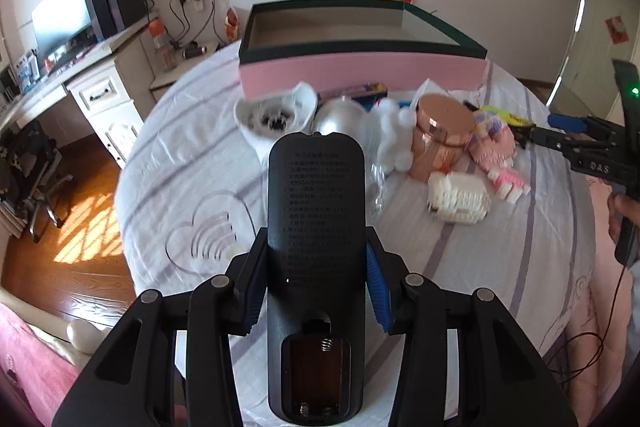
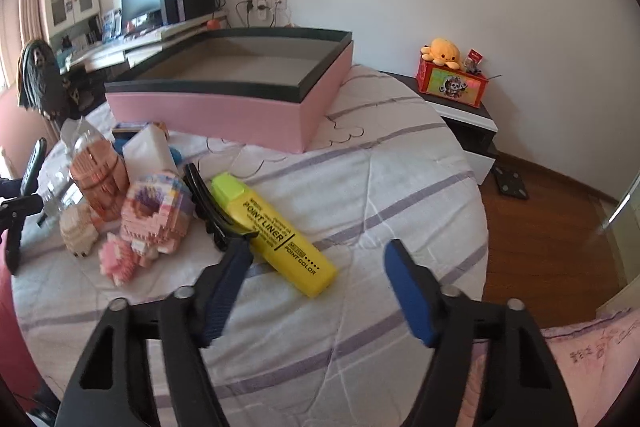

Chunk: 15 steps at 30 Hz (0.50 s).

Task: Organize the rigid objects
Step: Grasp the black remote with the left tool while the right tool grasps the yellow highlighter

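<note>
The left tongs [image 1: 316, 283] clench a black remote control [image 1: 316, 227] above the bed [image 1: 500, 247]; the right tongs [image 2: 316, 275] stand released beside a yellow highlighter [image 2: 276, 231].

Remote [image 1: 316, 211] showing matt black plastic; highlighter [image 2: 276, 227] looking glossy yellow plastic; jar [image 1: 442, 131] gleaming copper-metallic; bed sheet [image 2: 380, 187] lying as soft striped cloth; floor [image 1: 72, 239] shining polished wood.
</note>
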Each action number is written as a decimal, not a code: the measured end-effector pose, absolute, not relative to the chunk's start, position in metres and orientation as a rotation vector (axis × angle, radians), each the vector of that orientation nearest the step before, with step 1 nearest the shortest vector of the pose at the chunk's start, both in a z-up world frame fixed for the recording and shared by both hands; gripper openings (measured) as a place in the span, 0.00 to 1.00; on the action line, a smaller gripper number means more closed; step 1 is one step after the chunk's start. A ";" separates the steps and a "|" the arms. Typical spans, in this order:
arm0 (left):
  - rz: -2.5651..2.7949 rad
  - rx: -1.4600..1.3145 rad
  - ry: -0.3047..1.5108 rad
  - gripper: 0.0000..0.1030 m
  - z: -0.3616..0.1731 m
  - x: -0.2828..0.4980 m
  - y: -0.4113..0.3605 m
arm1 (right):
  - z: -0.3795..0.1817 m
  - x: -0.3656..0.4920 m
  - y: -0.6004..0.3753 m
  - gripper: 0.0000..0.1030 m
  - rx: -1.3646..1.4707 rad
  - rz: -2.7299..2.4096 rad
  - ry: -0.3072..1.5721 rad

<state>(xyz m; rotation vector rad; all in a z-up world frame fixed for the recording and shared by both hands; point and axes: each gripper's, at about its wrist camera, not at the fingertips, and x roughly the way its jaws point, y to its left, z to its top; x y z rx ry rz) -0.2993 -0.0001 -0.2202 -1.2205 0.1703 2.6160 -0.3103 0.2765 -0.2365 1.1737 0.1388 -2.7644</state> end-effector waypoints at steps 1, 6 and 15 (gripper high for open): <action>2.609 -1.221 0.139 0.44 -0.222 -0.300 -0.003 | -0.238 -0.312 0.277 0.65 1.177 -2.755 0.126; 2.622 -1.193 0.092 0.55 -0.228 -0.303 -0.013 | -0.240 -0.324 0.275 0.64 1.182 -2.702 0.144; 2.574 -1.131 0.060 0.43 -0.229 -0.301 -0.014 | -0.247 -0.338 0.264 0.44 1.192 -2.591 0.242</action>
